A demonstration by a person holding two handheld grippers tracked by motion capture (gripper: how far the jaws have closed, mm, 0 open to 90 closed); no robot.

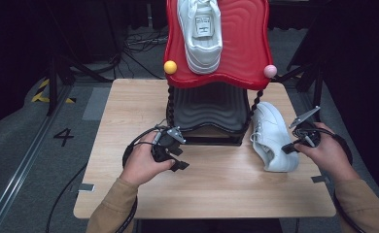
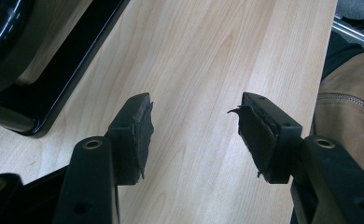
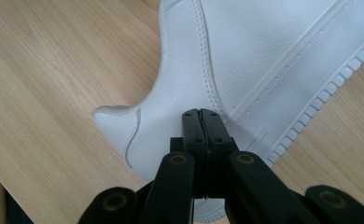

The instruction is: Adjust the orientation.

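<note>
A white shoe [image 1: 272, 136] lies on its side on the wooden table [image 1: 216, 184], just right of the shelf stand. My right gripper [image 1: 288, 147] is at its heel end, jaws shut together with nothing between them. In the right gripper view the closed tips [image 3: 201, 114] rest over the white shoe [image 3: 273, 56] near its heel; I cannot tell whether they touch it. My left gripper [image 1: 179, 158] hovers in front of the stand, open. The left gripper [image 2: 194, 126] has bare tabletop between its jaws. A second white shoe [image 1: 200, 31] sits on the red top shelf [image 1: 246, 43].
The stand has a black wavy lower shelf [image 1: 207, 109] on twisted black posts, with a yellow ball [image 1: 170, 67] and a pink ball [image 1: 270, 71] at the red shelf's corners. Its black base [image 2: 54, 84] lies just left of my left jaws. A tan sleeve [image 2: 348, 107] is at right.
</note>
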